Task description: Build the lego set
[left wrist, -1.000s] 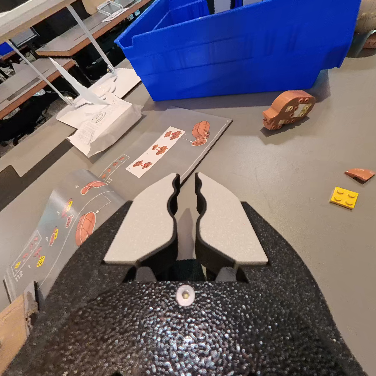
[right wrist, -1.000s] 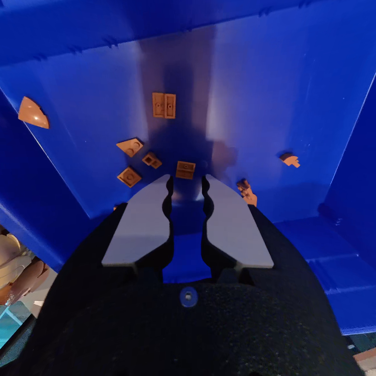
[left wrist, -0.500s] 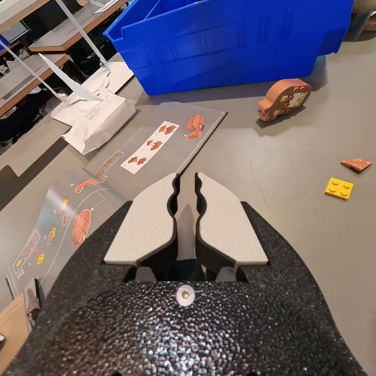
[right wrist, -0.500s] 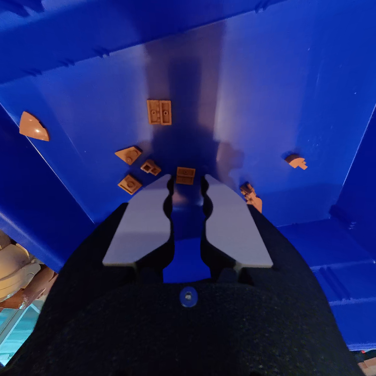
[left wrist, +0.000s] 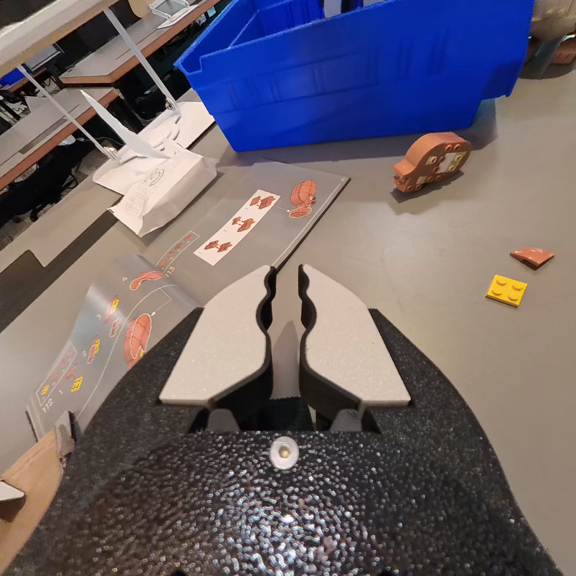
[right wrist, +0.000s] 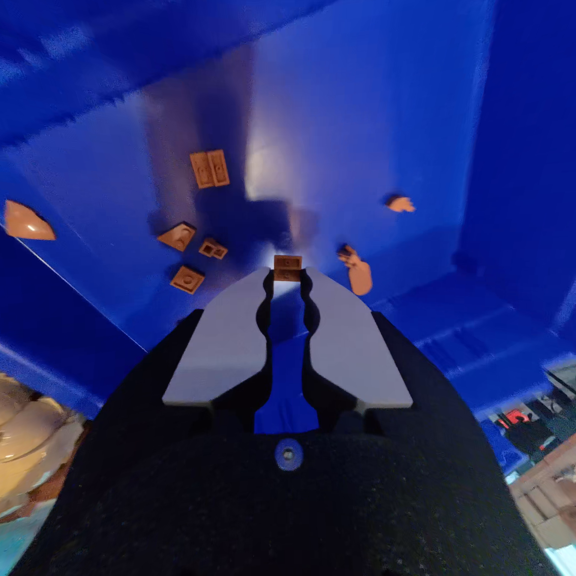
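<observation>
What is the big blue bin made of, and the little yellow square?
The blue bin looks like smooth moulded plastic: glossy walls with ribs. The yellow square seems hard shiny plastic too, with round studs on top, like a building brick.

Black pebbled gripper body (left wrist: 280,498); grey wavy-edged jaws; one silver screw (left wrist: 283,452).

We've got open grey table (left wrist: 389,280) ahead and right of the left gripper (left wrist: 286,271). In the way: instruction booklet (left wrist: 249,218) left, blue bin (left wrist: 343,87) far, brown brick assembly (left wrist: 433,165) far right, yellow plate (left wrist: 506,290) and brown wedge (left wrist: 532,256) right. Inside the bin (right wrist: 374,124), walls box in the right gripper (right wrist: 287,274); loose brown pieces (right wrist: 187,279) crowd its left, one brown piece (right wrist: 360,276) right.
</observation>
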A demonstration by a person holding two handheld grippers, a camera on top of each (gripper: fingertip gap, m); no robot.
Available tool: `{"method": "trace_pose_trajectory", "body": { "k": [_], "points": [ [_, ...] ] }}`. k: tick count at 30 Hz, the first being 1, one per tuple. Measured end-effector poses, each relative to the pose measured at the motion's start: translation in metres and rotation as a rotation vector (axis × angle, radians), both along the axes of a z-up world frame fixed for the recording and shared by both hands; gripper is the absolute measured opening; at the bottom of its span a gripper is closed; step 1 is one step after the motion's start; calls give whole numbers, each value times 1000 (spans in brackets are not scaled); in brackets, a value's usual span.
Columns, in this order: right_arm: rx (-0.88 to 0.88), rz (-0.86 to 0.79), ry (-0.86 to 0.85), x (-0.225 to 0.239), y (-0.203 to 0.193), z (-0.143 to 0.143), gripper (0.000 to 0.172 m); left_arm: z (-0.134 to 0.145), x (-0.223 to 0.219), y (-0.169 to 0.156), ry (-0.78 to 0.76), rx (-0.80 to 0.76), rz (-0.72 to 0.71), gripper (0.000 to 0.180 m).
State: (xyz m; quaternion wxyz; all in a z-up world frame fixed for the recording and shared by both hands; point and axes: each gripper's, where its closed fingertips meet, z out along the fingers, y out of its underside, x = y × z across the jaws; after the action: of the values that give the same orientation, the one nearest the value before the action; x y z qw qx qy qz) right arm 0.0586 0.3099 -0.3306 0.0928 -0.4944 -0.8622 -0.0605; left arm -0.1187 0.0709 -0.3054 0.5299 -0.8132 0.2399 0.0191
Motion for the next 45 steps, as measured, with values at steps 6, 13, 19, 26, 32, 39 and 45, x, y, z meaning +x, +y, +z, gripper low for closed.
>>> {"method": "trace_pose_trajectory", "body": {
  "k": [6, 13, 19, 26, 32, 39, 45],
  "points": [
    [-37, 81, 364, -40, -92, 99, 16, 6, 2, -1, -15, 10, 4, 13],
    [-264, 166, 235, -90, -232, 64, 16, 7, -7, -1, -11, 21, 49, 12],
    [-175, 218, 60, -100, -249, 2, 16, 3, -21, -1, -58, 5, 114, 12],
    [-124, 231, 33, -92, -248, -16, 21, 2, -17, -1, -70, -4, 105, 12],
    [-139, 193, 242, -99, -226, 45, 33, -3, -18, 0, -61, -18, 112, 12],
    [-69, -96, 387, -35, -74, 112, 29, -5, -18, 0, -64, -24, 113, 12],
    [-191, -164, 189, 4, -39, 27, 29, -11, -19, 5, -56, -47, 124, 11]
  ]
}}
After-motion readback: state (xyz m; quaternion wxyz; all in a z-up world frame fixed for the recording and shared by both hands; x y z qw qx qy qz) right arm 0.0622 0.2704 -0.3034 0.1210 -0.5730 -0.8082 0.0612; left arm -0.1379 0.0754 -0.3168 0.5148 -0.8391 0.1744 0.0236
